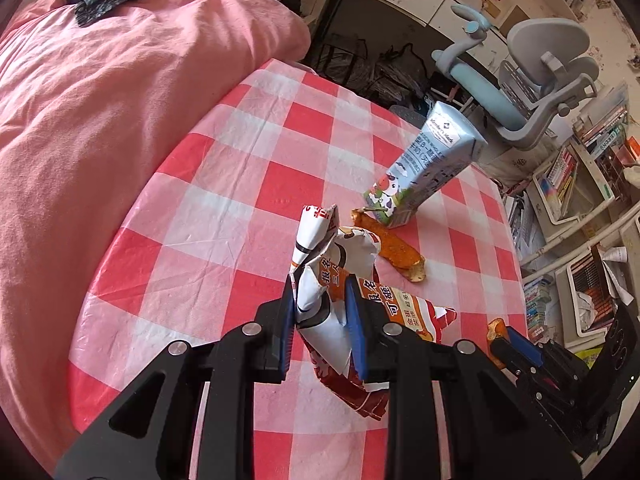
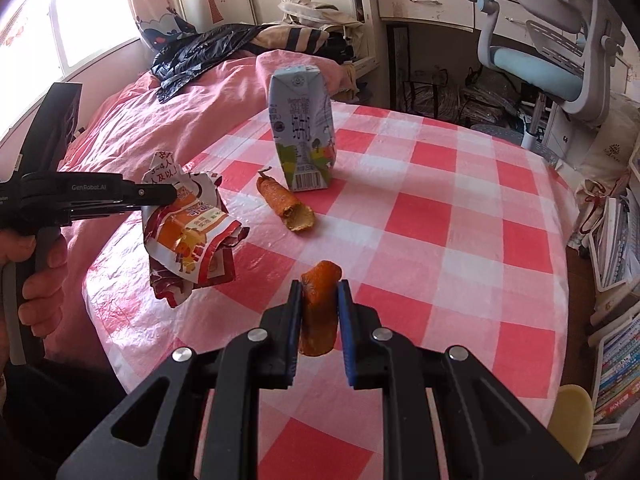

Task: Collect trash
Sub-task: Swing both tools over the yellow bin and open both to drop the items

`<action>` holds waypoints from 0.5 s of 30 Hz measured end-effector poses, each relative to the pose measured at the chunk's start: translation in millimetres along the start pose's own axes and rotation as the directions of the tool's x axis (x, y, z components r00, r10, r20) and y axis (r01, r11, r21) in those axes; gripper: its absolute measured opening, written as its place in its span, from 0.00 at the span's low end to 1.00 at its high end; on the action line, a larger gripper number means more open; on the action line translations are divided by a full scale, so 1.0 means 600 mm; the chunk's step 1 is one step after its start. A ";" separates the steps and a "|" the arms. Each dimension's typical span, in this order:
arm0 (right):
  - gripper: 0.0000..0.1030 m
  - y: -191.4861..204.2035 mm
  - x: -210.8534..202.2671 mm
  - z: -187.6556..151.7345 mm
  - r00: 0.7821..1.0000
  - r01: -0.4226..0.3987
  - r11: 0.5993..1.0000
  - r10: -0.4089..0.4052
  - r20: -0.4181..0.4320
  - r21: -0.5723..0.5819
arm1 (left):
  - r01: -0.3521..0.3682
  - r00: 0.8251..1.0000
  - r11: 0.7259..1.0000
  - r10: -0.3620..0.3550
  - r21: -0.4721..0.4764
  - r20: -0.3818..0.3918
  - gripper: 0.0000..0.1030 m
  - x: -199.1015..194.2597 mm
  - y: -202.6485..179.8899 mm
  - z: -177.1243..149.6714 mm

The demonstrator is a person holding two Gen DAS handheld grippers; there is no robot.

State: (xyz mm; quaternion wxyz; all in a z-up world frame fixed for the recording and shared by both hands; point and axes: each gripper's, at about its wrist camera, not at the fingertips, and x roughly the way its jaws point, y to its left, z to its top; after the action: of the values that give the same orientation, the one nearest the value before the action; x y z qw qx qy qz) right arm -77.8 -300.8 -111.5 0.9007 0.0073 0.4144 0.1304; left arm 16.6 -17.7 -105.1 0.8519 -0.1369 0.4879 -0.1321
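**Both claws loaded over the checked table**

Left gripper (image 1: pixel 320 320) pinches a crumpled snack wrapper (image 1: pixel 332 280) between its blue pads, the foil bag lifted clear of the cloth; from the right wrist view the same wrapper (image 2: pixel 188 232) hangs from the black tool, gripped by a hand (image 2: pixel 40 276) at the left edge. Right gripper (image 2: pixel 319 320) is closed on an orange peel piece (image 2: pixel 318 308), held upright between the pads.

Beneath both lies the table (image 2: pixel 460 220), covered in a red-and-white checked cloth, beside a bed with a pink blanket (image 1: pixel 100 120). A grey-blue desk chair (image 2: pixel 560 48) stands well beyond the table. On the cloth a milk carton (image 2: pixel 304 128) stands upright, and just beside its base lies a second peel (image 2: pixel 286 204), flat on the cloth.
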 end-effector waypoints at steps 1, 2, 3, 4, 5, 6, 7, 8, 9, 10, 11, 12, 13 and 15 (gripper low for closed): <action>0.18 -0.007 -0.003 -0.001 1.000 0.006 1.000 -0.006 0.003 0.004 | 0.005 1.000 1.000 -0.005 0.012 -0.001 0.22 0.002 -0.008 -0.001; 0.18 -0.015 -0.007 -0.003 1.000 0.011 1.000 -0.011 0.006 0.010 | 0.011 1.000 1.000 -0.010 0.026 -0.002 0.22 0.003 -0.016 -0.001; 0.18 -0.023 -0.011 -0.004 1.000 0.017 1.000 -0.017 0.009 0.017 | 0.015 1.000 0.999 -0.015 0.043 -0.002 0.22 0.004 -0.026 -0.002; 0.18 -0.031 -0.014 -0.006 1.000 0.023 1.000 -0.023 0.012 0.022 | 0.017 1.000 0.998 -0.017 0.061 -0.001 0.22 0.005 -0.037 -0.004; 0.18 -0.038 -0.017 -0.007 0.999 0.029 0.999 -0.029 0.015 0.028 | 0.018 1.000 0.997 -0.018 0.080 -0.001 0.22 0.006 -0.049 -0.006; 0.18 -0.046 -0.021 -0.009 0.999 0.035 0.999 -0.036 0.017 0.034 | 0.021 1.000 0.995 -0.021 0.095 -0.002 0.22 0.007 -0.058 -0.008; 0.18 -0.052 -0.025 -0.011 0.999 0.042 0.998 -0.042 0.019 0.038 | 0.025 1.000 0.994 -0.025 0.109 -0.003 0.22 0.008 -0.070 -0.010; 0.18 -0.060 -0.030 -0.013 0.999 0.049 0.998 -0.050 0.020 0.044 | 0.031 1.000 0.992 -0.031 0.122 -0.005 0.22 0.008 -0.081 -0.012; 0.18 -0.070 -0.034 -0.016 0.998 0.057 0.997 -0.058 0.022 0.051 | 0.039 0.999 0.990 -0.038 0.133 -0.007 0.22 0.008 -0.093 -0.015; 0.18 -0.081 -0.041 -0.019 0.997 0.067 0.996 -0.068 0.024 0.060 | 0.050 0.999 0.988 -0.049 0.143 -0.009 0.22 0.008 -0.106 -0.017; 0.18 -0.091 -0.046 -0.023 0.996 0.078 0.995 -0.080 0.025 0.068 | 0.061 0.998 0.986 -0.060 0.153 -0.011 0.22 0.008 -0.119 -0.019; 0.18 -0.105 -0.054 -0.028 0.995 0.093 0.992 -0.096 0.026 0.080 | 0.073 0.997 0.984 -0.072 0.165 -0.013 0.22 0.008 -0.135 -0.022; 0.18 -0.117 -0.062 -0.033 0.994 0.107 0.990 -0.110 0.028 0.091 | 0.088 0.996 0.980 -0.086 0.176 -0.015 0.22 0.008 -0.151 -0.025; 0.18 -0.149 -0.081 -0.047 0.989 0.141 0.982 -0.146 0.031 0.123 | 0.120 0.993 0.972 -0.118 0.200 -0.021 0.22 0.010 -0.188 -0.032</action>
State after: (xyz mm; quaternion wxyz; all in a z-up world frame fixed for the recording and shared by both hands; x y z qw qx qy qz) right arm -108.8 -401.5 -104.6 0.9138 0.0345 0.4028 0.0398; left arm -7.3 -126.8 -78.4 0.8497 -0.0785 0.4668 -0.2321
